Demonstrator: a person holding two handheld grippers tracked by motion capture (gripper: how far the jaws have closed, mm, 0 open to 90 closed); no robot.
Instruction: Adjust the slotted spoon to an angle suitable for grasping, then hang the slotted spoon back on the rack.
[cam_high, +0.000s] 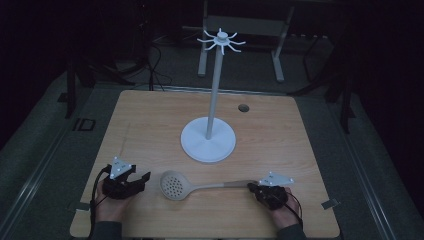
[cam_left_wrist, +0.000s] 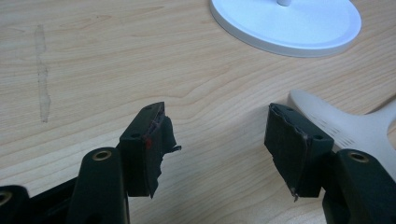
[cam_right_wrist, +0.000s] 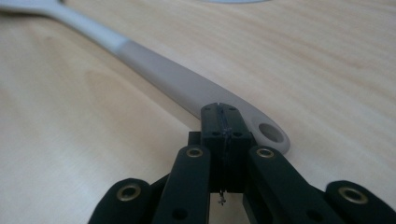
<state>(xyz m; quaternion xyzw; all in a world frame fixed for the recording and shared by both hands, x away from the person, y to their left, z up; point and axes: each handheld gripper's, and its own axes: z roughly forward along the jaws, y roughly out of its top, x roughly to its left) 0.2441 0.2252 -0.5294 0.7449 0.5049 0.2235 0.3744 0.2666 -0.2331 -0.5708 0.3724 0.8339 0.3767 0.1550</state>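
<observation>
A pale slotted spoon lies flat on the wooden table, bowl to the left, handle running right. My left gripper rests just left of the bowl, open, nothing between its jaws; the spoon's bowl shows past its right jaw. My right gripper sits at the handle's end with its jaws pressed together. The handle and its hanging hole lie just beyond and beside the tips, not between them.
A white stand with a round base, a tall pole and a ring of hooks at the top rises at the table's middle. A cable hole sits at the back right. A faint glue streak marks the wood.
</observation>
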